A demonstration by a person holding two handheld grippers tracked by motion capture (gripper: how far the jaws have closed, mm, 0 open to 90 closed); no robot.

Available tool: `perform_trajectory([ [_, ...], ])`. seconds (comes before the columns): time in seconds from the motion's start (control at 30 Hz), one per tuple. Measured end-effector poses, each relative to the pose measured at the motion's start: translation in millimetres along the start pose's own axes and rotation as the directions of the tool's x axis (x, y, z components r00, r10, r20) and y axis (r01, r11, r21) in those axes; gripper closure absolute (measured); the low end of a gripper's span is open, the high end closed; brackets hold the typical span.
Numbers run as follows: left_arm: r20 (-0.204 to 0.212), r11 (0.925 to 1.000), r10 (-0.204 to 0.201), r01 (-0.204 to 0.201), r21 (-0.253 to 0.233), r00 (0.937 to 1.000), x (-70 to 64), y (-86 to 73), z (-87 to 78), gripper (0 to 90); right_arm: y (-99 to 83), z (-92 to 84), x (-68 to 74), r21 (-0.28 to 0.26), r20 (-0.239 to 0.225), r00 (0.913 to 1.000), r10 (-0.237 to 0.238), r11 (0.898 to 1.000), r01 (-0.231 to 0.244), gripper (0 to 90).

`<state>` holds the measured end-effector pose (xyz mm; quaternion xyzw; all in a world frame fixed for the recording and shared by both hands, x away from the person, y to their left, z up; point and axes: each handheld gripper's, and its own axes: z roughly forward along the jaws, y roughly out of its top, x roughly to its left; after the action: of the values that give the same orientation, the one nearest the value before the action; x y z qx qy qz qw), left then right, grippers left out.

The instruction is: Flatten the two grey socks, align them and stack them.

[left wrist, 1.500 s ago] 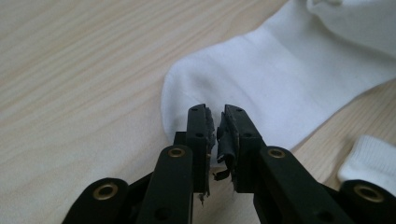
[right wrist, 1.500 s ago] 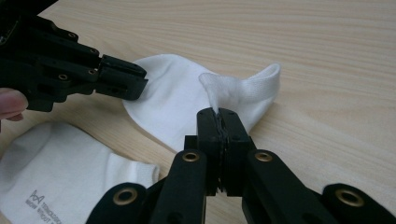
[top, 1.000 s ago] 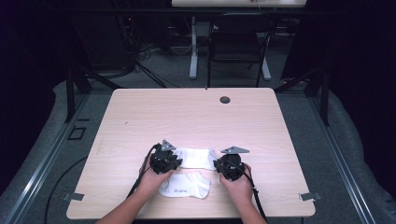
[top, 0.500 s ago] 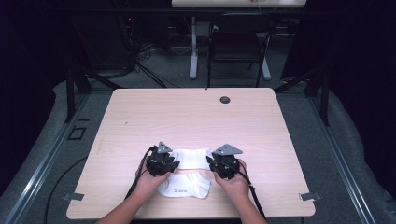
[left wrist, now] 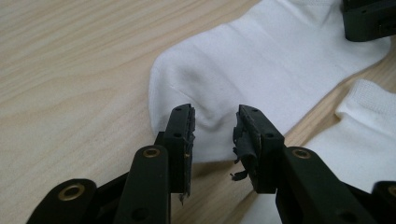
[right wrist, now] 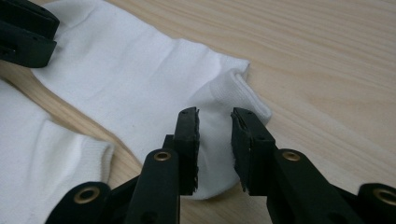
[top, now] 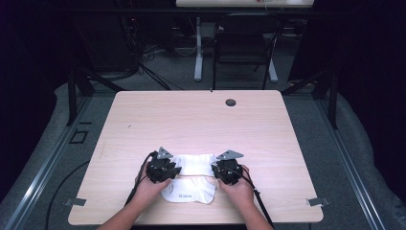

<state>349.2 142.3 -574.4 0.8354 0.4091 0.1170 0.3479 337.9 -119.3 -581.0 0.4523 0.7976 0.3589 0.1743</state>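
Two white socks are lying side by side near the front edge of the wooden table point(top: 201, 120): the far sock point(top: 194, 163) stretched between the two grippers, the near sock point(top: 187, 190) just in front of it, bearing small print. The left gripper point(left wrist: 214, 133) is hovering over the far sock's toe end, its jaws parted by a narrow gap and just opening a little, the fabric showing between them unpinched. The right gripper point(right wrist: 215, 135) is poised over the ribbed cuff point(right wrist: 233, 91) of the same sock, jaws also narrowly parted after just closing slightly, pads not pressing on the cloth
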Motion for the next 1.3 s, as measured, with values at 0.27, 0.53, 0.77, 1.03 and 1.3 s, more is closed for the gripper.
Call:
perform_trajectory([
  [0.27, 0.015, 0.9999, -0.012, 0.012, -0.002, 0.9998, 3.2, -3.9, -4.6, 61.4, 3.3, -3.7, 4.8, -0.011, -0.026, 0.9997, -0.005, 1.000, 0.004, 70.8],
  [0.53, 0.027, 0.9989, -0.018, 0.019, -0.042, 0.9995, 7.0, -5.6, -15.1, 57.0, 8.7, -27.5, 32.9, -0.027, -0.116, 0.9912, -0.064, 0.998, 0.061, 74.2],
  [0.77, 0.022, 0.9973, -0.031, 0.033, -0.066, 0.9993, 11.1, -7.9, -22.7, 56.8, -8.7, -31.0, 49.0, 0.038, -0.126, 0.9844, -0.123, 0.991, 0.128, 74.4],
  [1.03, 0.024, 0.9975, -0.024, 0.025, -0.066, 0.9994, 11.3, -7.4, -22.8, 56.8, -18.9, -26.0, 40.1, 0.066, -0.134, 0.9852, -0.107, 0.991, 0.116, 77.5],
  [1.3, 0.024, 0.9959, -0.037, 0.039, -0.081, 0.9990, 16.1, -5.3, -27.1, 56.2, -19.1, -32.7, 33.0, 0.079, -0.142, 0.9871, -0.074, 0.993, 0.085, 77.2],
])
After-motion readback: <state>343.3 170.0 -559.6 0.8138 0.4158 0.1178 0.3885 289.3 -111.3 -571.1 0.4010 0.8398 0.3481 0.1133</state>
